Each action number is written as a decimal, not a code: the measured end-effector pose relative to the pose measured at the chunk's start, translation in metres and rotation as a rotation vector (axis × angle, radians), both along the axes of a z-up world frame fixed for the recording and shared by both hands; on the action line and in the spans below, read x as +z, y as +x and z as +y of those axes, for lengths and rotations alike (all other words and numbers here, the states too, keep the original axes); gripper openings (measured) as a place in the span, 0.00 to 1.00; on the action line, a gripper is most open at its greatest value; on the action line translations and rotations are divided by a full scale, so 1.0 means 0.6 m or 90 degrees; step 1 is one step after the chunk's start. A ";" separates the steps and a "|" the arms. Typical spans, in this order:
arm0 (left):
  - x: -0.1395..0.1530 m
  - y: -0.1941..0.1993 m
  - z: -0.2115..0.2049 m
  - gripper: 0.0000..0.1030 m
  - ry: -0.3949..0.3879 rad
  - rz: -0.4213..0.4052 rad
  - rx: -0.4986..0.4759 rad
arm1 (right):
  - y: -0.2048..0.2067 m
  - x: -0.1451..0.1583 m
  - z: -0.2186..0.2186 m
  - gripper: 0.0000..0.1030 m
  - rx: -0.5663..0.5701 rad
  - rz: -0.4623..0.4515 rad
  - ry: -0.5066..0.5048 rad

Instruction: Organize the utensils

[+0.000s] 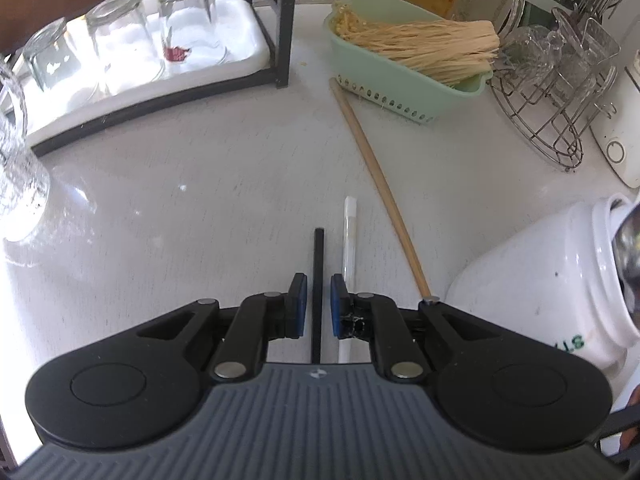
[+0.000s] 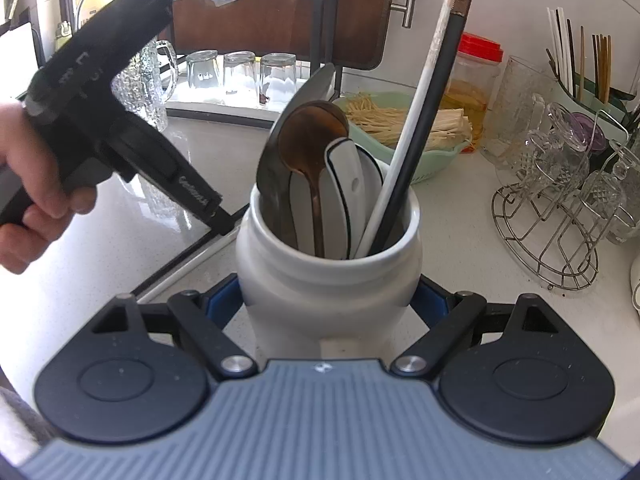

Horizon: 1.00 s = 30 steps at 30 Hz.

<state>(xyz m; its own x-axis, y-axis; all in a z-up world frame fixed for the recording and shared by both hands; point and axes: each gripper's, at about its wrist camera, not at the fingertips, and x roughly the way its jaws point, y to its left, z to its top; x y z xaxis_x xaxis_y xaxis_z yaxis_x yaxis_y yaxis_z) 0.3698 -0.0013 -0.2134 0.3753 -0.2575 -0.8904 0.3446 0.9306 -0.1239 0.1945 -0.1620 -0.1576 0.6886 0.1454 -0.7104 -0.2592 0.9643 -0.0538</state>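
Note:
My left gripper (image 1: 318, 300) is open low over the counter, its jaws on either side of a black chopstick (image 1: 319, 264) without touching it. A white chopstick (image 1: 349, 236) lies just right of it and a wooden chopstick (image 1: 376, 176) lies further right. My right gripper (image 2: 328, 304) is shut on the white ceramic jar (image 2: 328, 280), which also shows in the left wrist view (image 1: 560, 288). The jar holds spoons (image 2: 316, 148), a white chopstick (image 2: 412, 136) and a black chopstick (image 2: 432, 100). The left gripper shows in the right wrist view (image 2: 120, 120), held by a hand.
A green basket of noodles (image 1: 400, 68) stands behind the chopsticks. A rack with upturned glasses (image 1: 120, 40) is at the back left, a glass mug (image 1: 16, 152) at the far left. A wire stand of glass cups (image 1: 560, 80) and a chopstick holder (image 2: 580, 60) are at the right.

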 end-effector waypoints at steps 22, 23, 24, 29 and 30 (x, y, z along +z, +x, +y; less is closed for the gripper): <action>0.020 0.000 -0.030 0.05 0.053 -0.025 0.023 | 0.006 0.002 0.001 0.88 0.010 0.009 -0.004; 0.029 -0.004 -0.024 0.05 0.046 -0.030 0.031 | 0.007 0.002 0.001 0.88 0.011 0.011 -0.005; 0.038 -0.008 -0.020 0.05 0.039 -0.035 0.038 | 0.008 0.002 0.002 0.88 0.011 0.013 -0.005; 0.092 -0.037 0.008 0.05 -0.002 -0.064 0.071 | 0.010 0.003 0.004 0.88 0.011 0.016 -0.006; 0.105 -0.045 0.015 0.05 -0.011 -0.075 0.074 | 0.010 0.003 0.004 0.88 0.012 0.016 -0.006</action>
